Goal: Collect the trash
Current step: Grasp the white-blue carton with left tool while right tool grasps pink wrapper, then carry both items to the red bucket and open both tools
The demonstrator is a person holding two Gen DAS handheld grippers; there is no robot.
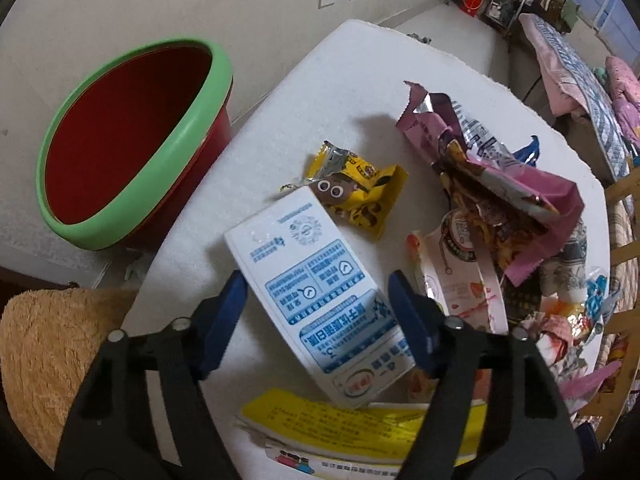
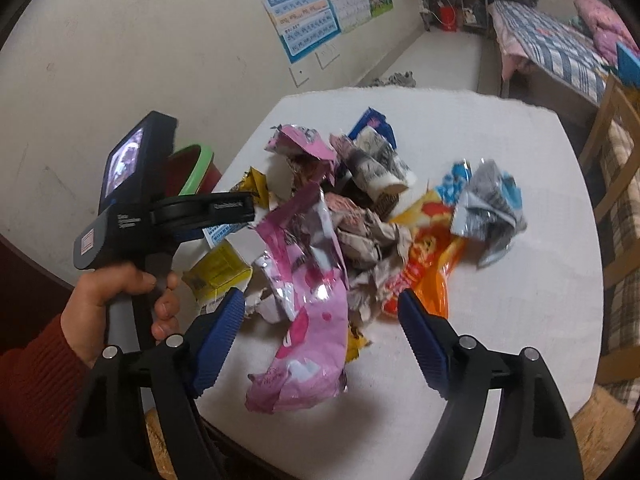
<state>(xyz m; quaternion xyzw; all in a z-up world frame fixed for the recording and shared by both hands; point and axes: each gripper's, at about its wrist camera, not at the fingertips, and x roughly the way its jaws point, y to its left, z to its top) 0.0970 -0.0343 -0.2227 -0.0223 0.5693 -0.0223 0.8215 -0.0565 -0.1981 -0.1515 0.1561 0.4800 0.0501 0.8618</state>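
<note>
blue-padded jaws of the left gripper straddle a white carton on the desk, not visibly clamped. right gripper, jaws apart, hovers over a pink wrapper in the trash pile; red bin stands beside the desk.

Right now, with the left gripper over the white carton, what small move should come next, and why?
Probably close the left gripper on the white carton: it lies between the blue pads, which do not yet press on it, and the red bin stands open beside the table.

Red bin – green rim; white-and-blue carton; pink wrapper.
</note>
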